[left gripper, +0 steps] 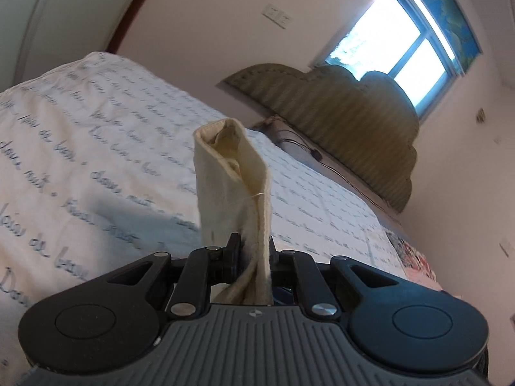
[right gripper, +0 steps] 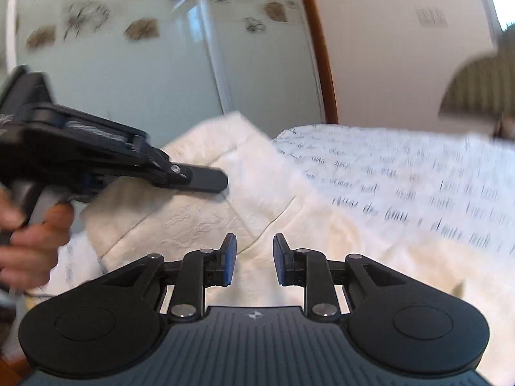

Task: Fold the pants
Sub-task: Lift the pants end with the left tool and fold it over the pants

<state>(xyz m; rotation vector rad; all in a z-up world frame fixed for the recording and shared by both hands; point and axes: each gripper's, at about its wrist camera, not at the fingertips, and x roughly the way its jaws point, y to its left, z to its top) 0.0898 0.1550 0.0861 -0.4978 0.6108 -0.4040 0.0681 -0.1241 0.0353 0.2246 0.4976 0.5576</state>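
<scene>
Bedroom light floods in from the window (left gripper: 402, 48) at about one o'clock in my left wrist view, with the padded headboard (left gripper: 338, 112) below it and the script-printed bedspread (left gripper: 96, 144) running off toward nine o'clock.

My left gripper (left gripper: 254, 251) is clamped tight on a doubled hem of the cream pants (left gripper: 230, 177), and that strip of cloth stands up past the fingers toward twelve o'clock. I judge the bite to be narrow: only the edge sits between the jaws, so a sharp tug could pull it free and drop the fold.

In the right wrist view, the hand (right gripper: 29, 225) on the left gripper's handle sits at nine o'clock, and that tool reaches toward the centre with its tip on the pants (right gripper: 209, 218), which lie bunched across the bed from ten o'clock down to five o'clock. My right gripper (right gripper: 254, 259) is spread apart with blue pads (right gripper: 230, 257) showing and nothing between them, hovering just above the cloth.

The picture is smeared, so I take it I am moving fast. My worries: closing on a single layer or on the bedspread (right gripper: 418, 177) beneath instead of the pants, and the two tools bumping, since they are near each other. Uneven pulling would leave the fold skewed.
</scene>
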